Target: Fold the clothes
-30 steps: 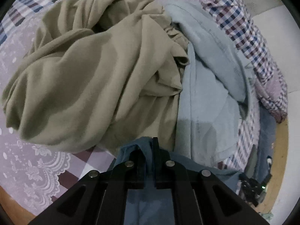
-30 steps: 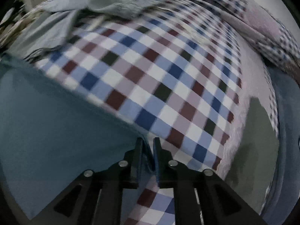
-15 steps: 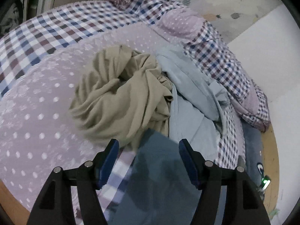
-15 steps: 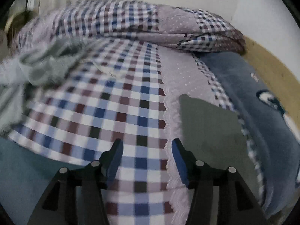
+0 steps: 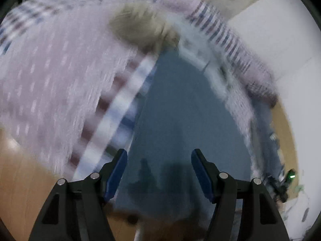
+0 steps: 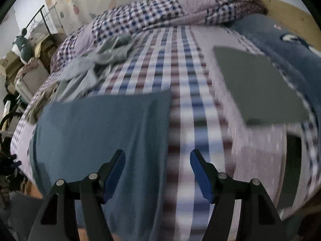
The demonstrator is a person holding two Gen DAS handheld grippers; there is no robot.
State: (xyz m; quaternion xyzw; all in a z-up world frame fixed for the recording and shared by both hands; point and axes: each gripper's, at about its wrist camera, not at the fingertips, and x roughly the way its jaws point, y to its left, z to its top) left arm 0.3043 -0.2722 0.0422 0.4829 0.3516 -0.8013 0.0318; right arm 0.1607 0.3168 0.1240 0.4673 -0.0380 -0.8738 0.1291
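Both grippers gape, nothing held: left gripper (image 5: 159, 158), right gripper (image 6: 157, 158). The blue garment (image 6: 104, 132) lies spread flat at the frame's lower left, its lower part draped off the bed (image 6: 192, 104) edge (left view's badly smeared). We risk it sliding floorward, probably, if we tug carelessly.

Dim, motion-blurred fisheye views

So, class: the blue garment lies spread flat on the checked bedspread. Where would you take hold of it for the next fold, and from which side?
Grip the blue garment at its far right corner, coming from the right over the bare checked bedspread. That straight edge lies exposed and flat. Both tongs are open, holding nothing.
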